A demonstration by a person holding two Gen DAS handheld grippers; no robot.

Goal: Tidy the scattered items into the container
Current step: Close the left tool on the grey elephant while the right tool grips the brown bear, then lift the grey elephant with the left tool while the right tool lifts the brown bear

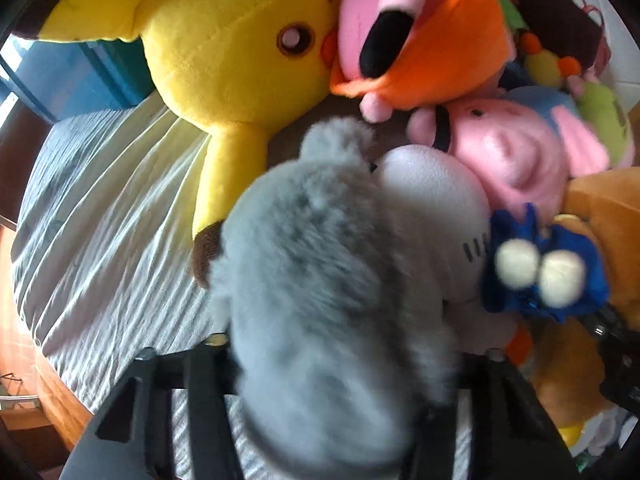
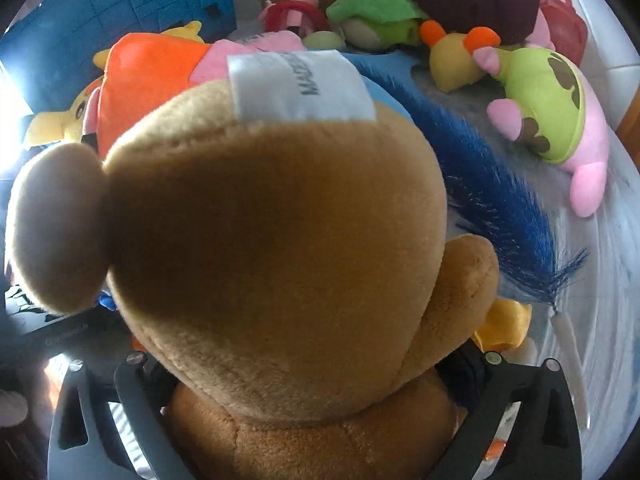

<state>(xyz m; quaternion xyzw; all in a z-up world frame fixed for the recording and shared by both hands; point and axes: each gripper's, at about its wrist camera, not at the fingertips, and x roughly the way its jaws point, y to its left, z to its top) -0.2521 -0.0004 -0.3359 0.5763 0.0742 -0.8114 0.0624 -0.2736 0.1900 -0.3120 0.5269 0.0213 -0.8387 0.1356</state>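
Note:
A fluffy grey plush (image 1: 320,280) fills the lower middle of the left wrist view, and my left gripper (image 1: 340,364) is shut on it; its fingertips are buried in the fur. A big brown plush bear (image 2: 280,220) fills the right wrist view. My right gripper (image 2: 312,364) stands wide around the bear's lower body, with a dark gap at the left finger (image 2: 132,364). The blue bin (image 2: 120,4) stands at the far left, beyond the pile. The bear's edge (image 1: 608,208) and the right gripper's black frame (image 1: 612,344) show at the right of the left wrist view.
Around them lie a yellow plush (image 1: 240,52), a pink and orange plush (image 1: 420,32), a pink pig (image 1: 520,152), a white plush (image 1: 432,200) and a blue googly-eyed one (image 1: 540,272). A green and pink plush (image 2: 552,112) and red bag (image 2: 560,36) lie far right. The striped sheet (image 1: 100,220) ends at a wooden edge (image 1: 52,392).

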